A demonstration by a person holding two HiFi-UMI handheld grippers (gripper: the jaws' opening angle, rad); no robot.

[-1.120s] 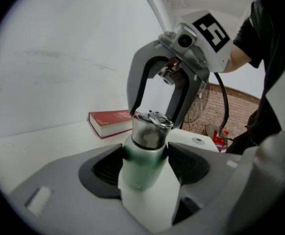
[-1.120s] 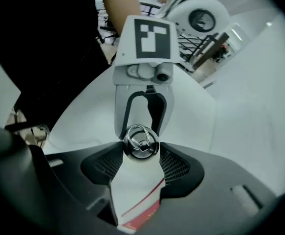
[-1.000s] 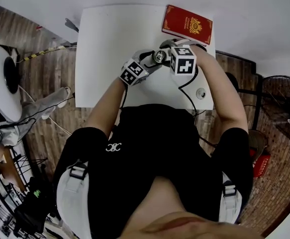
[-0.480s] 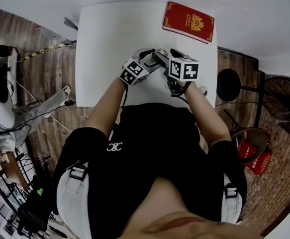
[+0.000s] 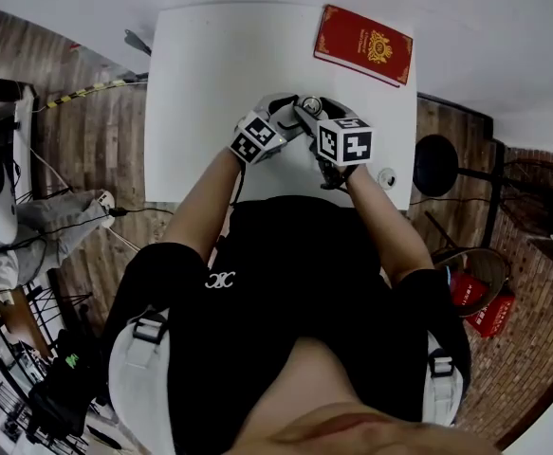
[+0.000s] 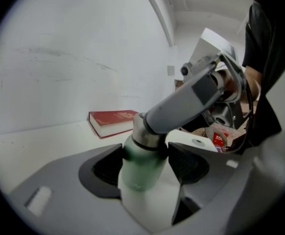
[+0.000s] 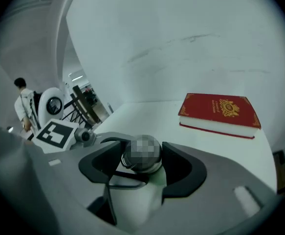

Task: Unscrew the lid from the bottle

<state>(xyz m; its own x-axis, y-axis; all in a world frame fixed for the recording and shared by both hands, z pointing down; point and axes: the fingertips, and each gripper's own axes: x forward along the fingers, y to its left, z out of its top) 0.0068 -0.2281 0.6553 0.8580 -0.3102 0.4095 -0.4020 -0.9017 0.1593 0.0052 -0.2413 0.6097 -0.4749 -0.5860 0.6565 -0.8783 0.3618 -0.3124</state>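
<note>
A pale green and white bottle [image 6: 140, 173] is held above the white table [image 5: 210, 74], with my left gripper [image 6: 144, 160] shut on its body just below the metal collar. Its rounded metal lid [image 7: 141, 154] sits between the pads of my right gripper [image 7: 141, 163]. Those jaws are closing around the lid, and a thin gap still shows on the left side. In the head view both grippers meet at the lid [image 5: 309, 105] over the table's near half, the left gripper [image 5: 290, 119] coming from the left and the right gripper [image 5: 316, 117] from the near side.
A red book [image 5: 364, 45] lies at the table's far right corner. A small round object [image 5: 385, 176] sits by the near right edge. Wooden floor, a stool [image 5: 437, 164] and cables surround the table.
My right gripper has swung from the bottle's right side round toward the person, its marker cube now nearer the body. The left gripper and the bottle have stayed in place.
</note>
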